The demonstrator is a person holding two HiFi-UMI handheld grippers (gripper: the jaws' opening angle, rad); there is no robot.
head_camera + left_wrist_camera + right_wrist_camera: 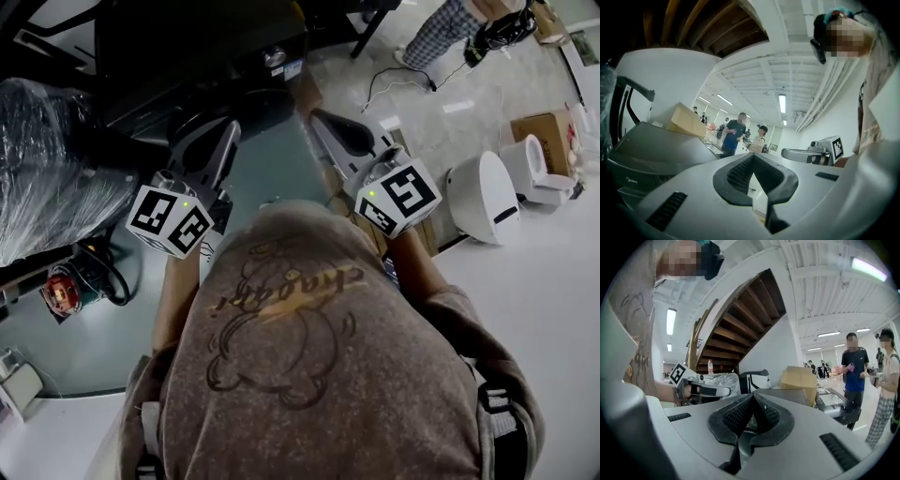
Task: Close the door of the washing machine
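Observation:
The washing machine (206, 56) stands dark just ahead of me; in the left gripper view it is a grey box (651, 150) at the left, and in the right gripper view its grey top (787, 394) lies beyond the jaws. Its door cannot be made out in any view. My left gripper (217, 129) and right gripper (321, 118) are held level and side by side in front of my chest, both pointing toward the machine. The left gripper's (752, 157) jaws are shut with nothing between them. The right gripper's (752, 397) jaws are likewise shut and empty.
A plastic-wrapped bundle (47, 169) sits at the left, with a small red device (64, 286) on the floor below it. A white appliance (483, 197), a cardboard box (544, 136) and loose cables (403, 80) lie at the right. Two people (736, 133) stand beyond the machine, and a wooden staircase (740, 324) rises behind.

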